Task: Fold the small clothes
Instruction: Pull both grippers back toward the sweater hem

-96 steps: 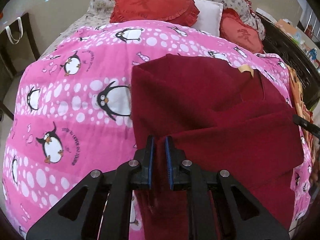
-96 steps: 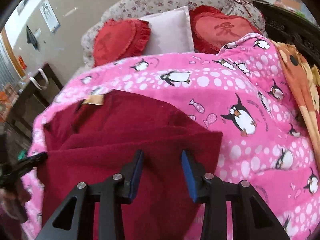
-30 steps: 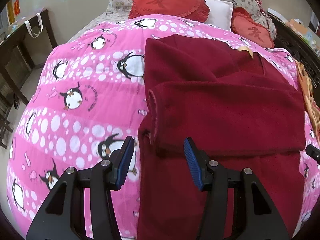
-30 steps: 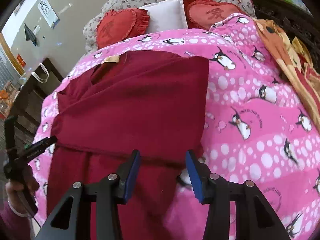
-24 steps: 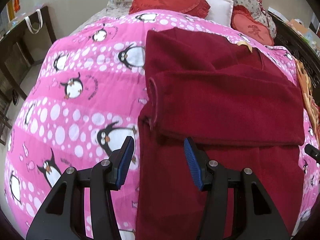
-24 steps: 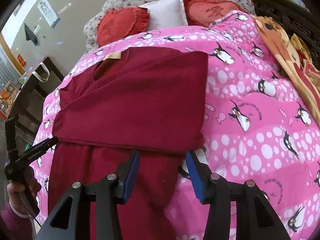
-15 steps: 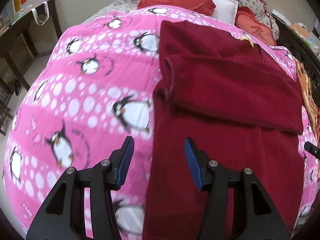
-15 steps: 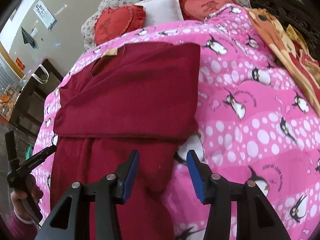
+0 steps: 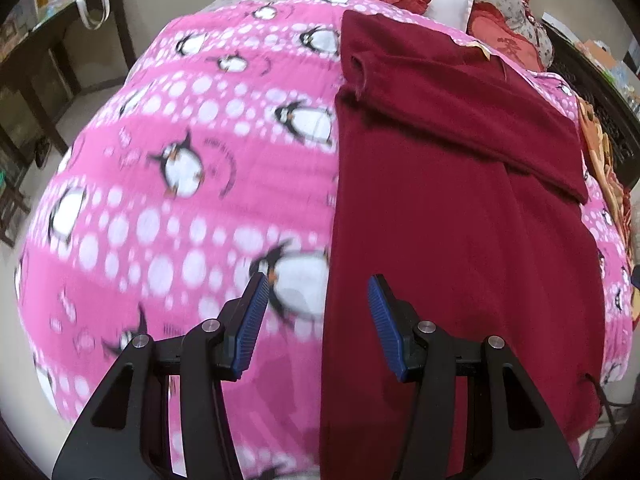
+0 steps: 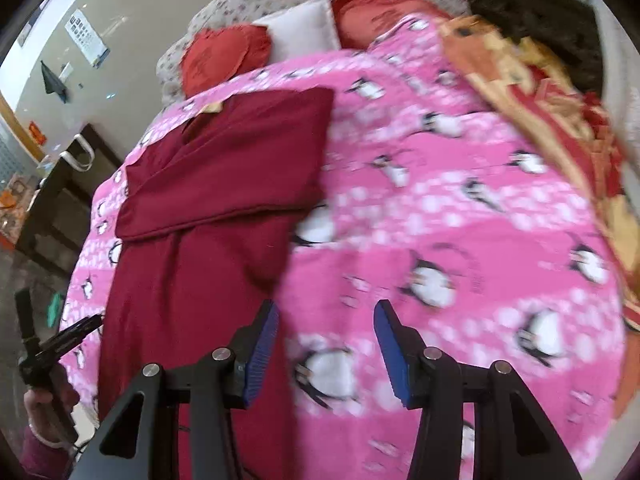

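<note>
A dark red garment [image 9: 452, 208] lies flat on the pink penguin blanket [image 9: 168, 184], its sleeves folded across the chest in a band near the collar. My left gripper [image 9: 316, 308] is open and empty, held above the garment's lower left edge. In the right wrist view the garment [image 10: 208, 216] lies to the left. My right gripper [image 10: 326, 340] is open and empty over the blanket [image 10: 460, 220], just right of the garment's lower right edge. The left gripper [image 10: 64, 340] shows there in a hand at the far left.
Red heart cushions [image 10: 224, 56] and a white pillow [image 10: 304, 32] lie at the head of the bed. An orange and red patterned blanket [image 10: 552, 112] lies along the right side. A dark wooden table [image 9: 52, 72] stands left of the bed.
Both grippers let go of the folded sleeves, opened, and drew back toward the garment's lower end. The right gripper has shifted right, off the garment and over the blanket.
</note>
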Action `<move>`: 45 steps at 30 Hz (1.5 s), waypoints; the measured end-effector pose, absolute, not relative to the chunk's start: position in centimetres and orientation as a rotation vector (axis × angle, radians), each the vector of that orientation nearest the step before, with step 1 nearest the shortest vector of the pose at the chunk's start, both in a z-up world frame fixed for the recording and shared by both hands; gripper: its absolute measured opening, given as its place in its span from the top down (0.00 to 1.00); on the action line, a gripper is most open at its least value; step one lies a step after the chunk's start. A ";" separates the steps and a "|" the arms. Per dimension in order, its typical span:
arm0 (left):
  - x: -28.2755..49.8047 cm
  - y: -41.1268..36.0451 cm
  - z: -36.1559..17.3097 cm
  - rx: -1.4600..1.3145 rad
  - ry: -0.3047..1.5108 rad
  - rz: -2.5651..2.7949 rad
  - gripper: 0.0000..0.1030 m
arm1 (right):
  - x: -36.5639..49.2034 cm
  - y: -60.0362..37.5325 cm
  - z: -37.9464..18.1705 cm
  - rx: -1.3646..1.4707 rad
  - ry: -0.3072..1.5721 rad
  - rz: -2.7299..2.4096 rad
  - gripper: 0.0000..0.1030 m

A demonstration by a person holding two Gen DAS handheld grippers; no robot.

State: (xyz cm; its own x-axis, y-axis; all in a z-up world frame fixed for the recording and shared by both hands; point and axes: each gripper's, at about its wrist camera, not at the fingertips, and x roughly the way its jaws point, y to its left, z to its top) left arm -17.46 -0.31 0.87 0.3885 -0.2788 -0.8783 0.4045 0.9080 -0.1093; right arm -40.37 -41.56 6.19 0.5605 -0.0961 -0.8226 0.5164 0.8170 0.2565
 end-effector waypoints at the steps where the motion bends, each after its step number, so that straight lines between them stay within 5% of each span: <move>1: -17.8 0.0 0.8 0.124 1.098 -0.437 0.50 | -40.9 -41.6 6.3 0.515 0.910 -0.381 0.49; 20: -23.7 5.7 0.4 0.012 1.226 -0.480 0.50 | -51.5 -37.9 7.4 0.576 0.971 -0.217 0.36; 36: -24.7 3.6 -1.1 0.027 1.238 -0.520 0.49 | -47.4 -32.2 0.0 0.681 0.936 -0.004 0.31; 42: -24.4 3.5 -1.2 -0.060 1.263 -0.561 0.26 | -46.6 -31.8 -0.3 0.687 0.918 0.072 0.30; 45: -25.0 2.1 -1.1 0.039 1.258 -0.572 0.25 | -46.4 -32.4 -1.1 0.754 0.890 0.093 0.30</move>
State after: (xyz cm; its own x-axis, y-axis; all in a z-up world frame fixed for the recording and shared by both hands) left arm -25.01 2.10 -1.13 0.1881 -0.3857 -0.9032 0.4276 0.8601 -0.2783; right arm -46.43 -32.42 -1.09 0.6433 0.3724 -0.6690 0.2255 0.7428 0.6304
